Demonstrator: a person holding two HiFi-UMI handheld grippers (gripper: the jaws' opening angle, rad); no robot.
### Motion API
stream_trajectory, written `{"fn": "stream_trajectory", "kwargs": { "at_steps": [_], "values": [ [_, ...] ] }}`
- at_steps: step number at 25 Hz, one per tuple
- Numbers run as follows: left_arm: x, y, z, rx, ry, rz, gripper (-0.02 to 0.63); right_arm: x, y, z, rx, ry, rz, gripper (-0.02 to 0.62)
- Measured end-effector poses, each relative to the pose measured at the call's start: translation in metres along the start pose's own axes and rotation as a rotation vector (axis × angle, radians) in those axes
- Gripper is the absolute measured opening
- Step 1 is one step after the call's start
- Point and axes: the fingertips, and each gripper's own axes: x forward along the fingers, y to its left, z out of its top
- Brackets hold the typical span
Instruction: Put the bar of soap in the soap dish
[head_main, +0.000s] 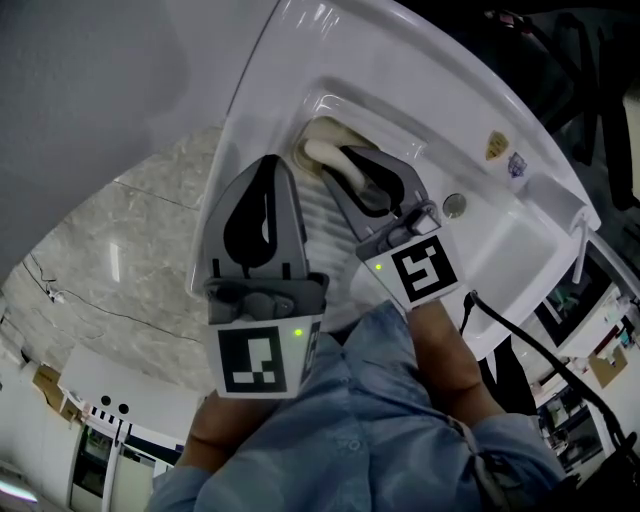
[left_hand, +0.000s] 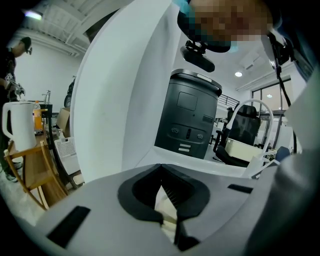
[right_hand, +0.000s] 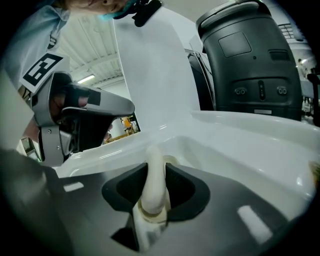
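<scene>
Grey-bodied with black pads, the right gripper (right_hand: 155, 165) pinches the bar of soap (right_hand: 152, 186) between its jaws. The pads press on the bar's two broad faces. The soap is cream-white, smooth and rounded, and from along the jaws it is seen edge-on as a narrow upright slab. A faint darker line runs round it low down. Its rounded far end sticks out past the fingertips and points into the far corner of the white basin (head_main: 520, 235).

In that corner recess of the basin sits a pale tan oval rim, which looks to be the soap dish (head_main: 308, 128). The soap's free end reaches this rim, but I cannot tell whether it touches. Only that end shows within the dish.

The left gripper (head_main: 276, 170) hangs over the basin's ribbed floor (head_main: 318, 225), on the side nearer the basin's outer wall. Its jaws are pressed together at the tips and hold nothing.

A small round metal fitting (head_main: 455, 205) is set in the basin's flat ledge, and a sticker (head_main: 497, 145) lies further along the ledge. A blue sleeve (head_main: 370, 400) hangs at the basin's near edge. Beyond the far side of the basin stands a dark grey machine housing (left_hand: 190, 117).
</scene>
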Motion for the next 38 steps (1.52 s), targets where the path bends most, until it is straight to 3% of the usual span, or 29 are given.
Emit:
{"fn": "stream_trajectory", "kwargs": {
  "at_steps": [4,7,10,22,25,28,35,38],
  "values": [
    [0.0,0.0,0.0,-0.001,0.0,-0.003,0.006,0.002,0.001,-0.001,-0.031,0.014,0.004,0.119],
    [-0.001,-0.004,0.0,-0.007,0.0,-0.02,0.006,0.002,-0.001,-0.003,-0.045,0.03,-0.002,0.184],
    [-0.003,-0.006,0.003,-0.004,-0.011,-0.024,0.006,0.0,-0.006,-0.004,-0.048,0.04,-0.037,0.201],
    [-0.025,-0.034,0.019,0.041,-0.069,-0.037,0.006,-0.046,-0.005,0.025,-0.067,-0.054,-0.087,0.204],
    [-0.04,-0.048,0.028,0.055,-0.1,-0.049,0.006,-0.069,0.003,0.043,-0.03,-0.123,-0.083,0.184],
    [-0.054,-0.063,0.035,0.07,-0.143,-0.048,0.006,-0.098,0.009,0.063,-0.018,-0.212,-0.082,0.105],
    [-0.107,-0.098,0.045,0.101,-0.196,-0.036,0.006,-0.168,0.041,0.09,-0.057,-0.311,-0.087,0.01],
    [-0.125,-0.116,0.054,0.124,-0.233,-0.032,0.006,-0.191,0.051,0.103,-0.094,-0.346,-0.09,0.002]
  ]
}}
